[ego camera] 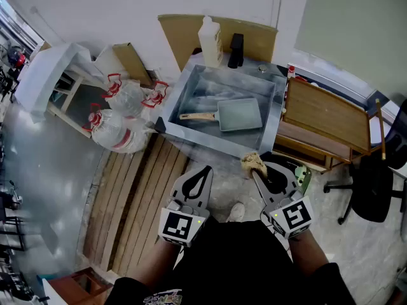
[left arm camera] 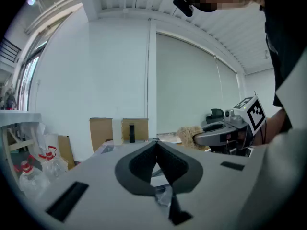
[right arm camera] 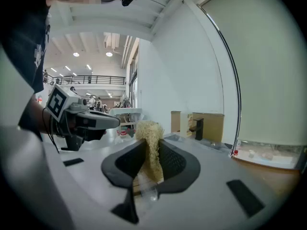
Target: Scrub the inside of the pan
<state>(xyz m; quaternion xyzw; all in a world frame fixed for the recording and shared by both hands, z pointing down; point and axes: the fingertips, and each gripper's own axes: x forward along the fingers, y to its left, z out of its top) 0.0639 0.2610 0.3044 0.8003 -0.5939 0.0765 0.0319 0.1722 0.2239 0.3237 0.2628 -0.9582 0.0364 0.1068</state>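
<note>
A grey square pan (ego camera: pixel 240 115) with a wooden handle (ego camera: pixel 197 116) lies in the steel sink (ego camera: pixel 183 91) ahead of me. My right gripper (ego camera: pixel 255 170) is shut on a tan scrubber (ego camera: pixel 253 163), held short of the sink's near edge; in the right gripper view the scrubber (right arm camera: pixel 150 143) sticks up between the jaws. My left gripper (ego camera: pixel 206 169) is shut with nothing in it, beside the right one; its jaws meet in the left gripper view (left arm camera: pixel 156 147). Both are held well short of the pan.
A white bottle (ego camera: pixel 210 40) and a black tap (ego camera: pixel 236 49) stand at the sink's back. A wooden rack (ego camera: pixel 324 116) sits right of the sink. Water jugs (ego camera: pixel 121 116) lie at the left, planks (ego camera: pixel 143 196) on the floor, and an office chair (ego camera: pixel 372 183) at right.
</note>
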